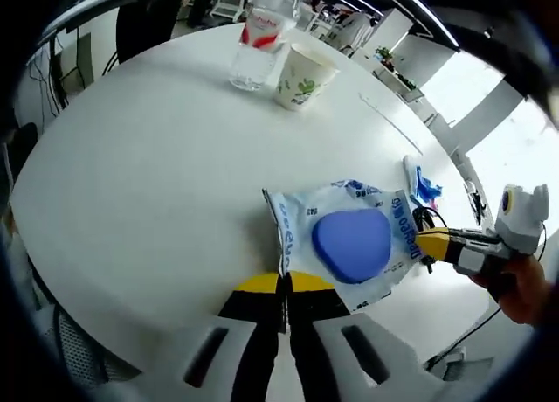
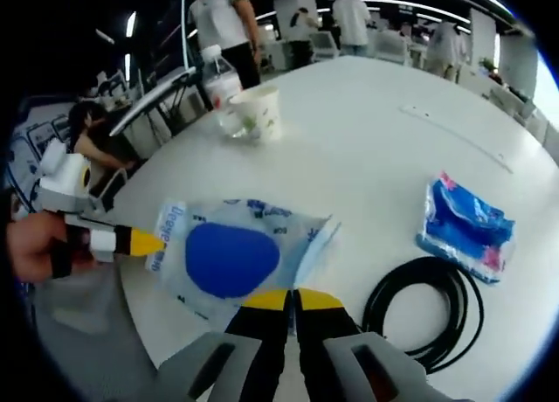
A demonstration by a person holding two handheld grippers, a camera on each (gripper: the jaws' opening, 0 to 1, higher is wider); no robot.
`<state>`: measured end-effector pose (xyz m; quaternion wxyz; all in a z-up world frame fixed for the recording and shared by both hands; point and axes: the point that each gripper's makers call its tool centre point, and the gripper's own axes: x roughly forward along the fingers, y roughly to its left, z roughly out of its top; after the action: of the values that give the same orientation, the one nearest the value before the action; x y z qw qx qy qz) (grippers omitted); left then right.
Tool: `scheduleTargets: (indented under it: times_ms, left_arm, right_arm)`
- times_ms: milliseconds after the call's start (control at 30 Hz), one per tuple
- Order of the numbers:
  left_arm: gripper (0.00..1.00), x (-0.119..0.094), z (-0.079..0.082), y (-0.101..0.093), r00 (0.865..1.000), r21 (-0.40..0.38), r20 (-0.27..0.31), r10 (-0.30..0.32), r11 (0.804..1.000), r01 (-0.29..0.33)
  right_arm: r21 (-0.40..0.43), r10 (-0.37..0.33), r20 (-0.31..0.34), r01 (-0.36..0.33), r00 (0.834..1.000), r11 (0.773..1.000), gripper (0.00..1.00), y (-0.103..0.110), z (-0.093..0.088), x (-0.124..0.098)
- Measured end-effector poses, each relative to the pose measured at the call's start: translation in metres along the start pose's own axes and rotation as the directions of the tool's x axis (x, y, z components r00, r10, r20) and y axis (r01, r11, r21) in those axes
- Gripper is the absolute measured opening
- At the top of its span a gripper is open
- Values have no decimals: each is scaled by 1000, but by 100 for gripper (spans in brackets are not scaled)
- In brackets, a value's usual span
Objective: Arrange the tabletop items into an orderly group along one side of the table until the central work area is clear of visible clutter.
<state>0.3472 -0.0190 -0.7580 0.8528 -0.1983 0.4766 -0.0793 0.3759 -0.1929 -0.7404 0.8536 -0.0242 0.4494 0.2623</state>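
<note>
A crinkly clear wipes pack [image 1: 349, 240] with a big blue lid lies flat on the white round table [image 1: 157, 183]. The left gripper [image 1: 284, 284] and right gripper [image 2: 291, 295] each pinch one edge of it, jaws pressed together. A water bottle [image 1: 260, 39] and paper cup [image 1: 301, 77] stand far off.

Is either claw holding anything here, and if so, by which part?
Both claws hold the wet-wipes pack. The left claw is shut on one edge of its wrapper; the right claw is shut on the opposite edge.
</note>
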Motion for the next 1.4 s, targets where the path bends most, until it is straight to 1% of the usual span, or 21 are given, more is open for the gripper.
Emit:
scheduleTargets:
  times_ms: [100, 200, 267, 433, 567, 633, 833, 1067, 1167, 1400]
  left_arm:
    - [0, 2, 7, 4, 1000, -3, 17, -5, 1000, 5]
    - [0, 3, 9, 6, 1000, -4, 21, -10, 1000, 11]
    - [0, 4, 11, 7, 1000, -2, 25, -16, 1000, 16]
    - [0, 7, 19, 8, 999, 37, 25, -25, 999, 24]
    - [0, 9, 23, 8, 999, 65, 22, -35, 997, 34]
    - [0, 9, 25, 7, 999, 82, 19, -41, 996, 39]
    - [0, 9, 24, 7, 999, 113, 9, -54, 992, 52]
    - [0, 5, 28, 7, 996, 146, 6, -85, 986, 84]
    - [2, 3, 30, 9, 995, 152, 5, -103, 983, 101]
    - [6, -3, 30, 10, 989, 178, -8, -144, 974, 144]
  right_arm:
    - [26, 4, -4, -4, 1000, 1000, 0, 4, -6, -1]
    - [42, -1, -1, 1, 1000, 999, 0, 6, -8, -1]
    - [76, -6, 2, 5, 1000, 997, 0, 8, -8, -2]
    - [100, -8, 6, 7, 1000, 995, 0, 11, -12, -3]
    - [164, -18, 14, 15, 1000, 986, 0, 9, -17, -5]
    - [179, -17, 18, 14, 1000, 984, 0, 8, -18, -5]
    - [180, -17, 18, 14, 1000, 984, 0, 10, -19, -6]
    - [182, -4, 18, 1, 1000, 983, 2, 9, -19, -5]
    - [183, 10, 20, -14, 1000, 983, 6, 12, -18, -5]
    - [198, 26, 35, -33, 999, 980, 10, 13, -15, -4]
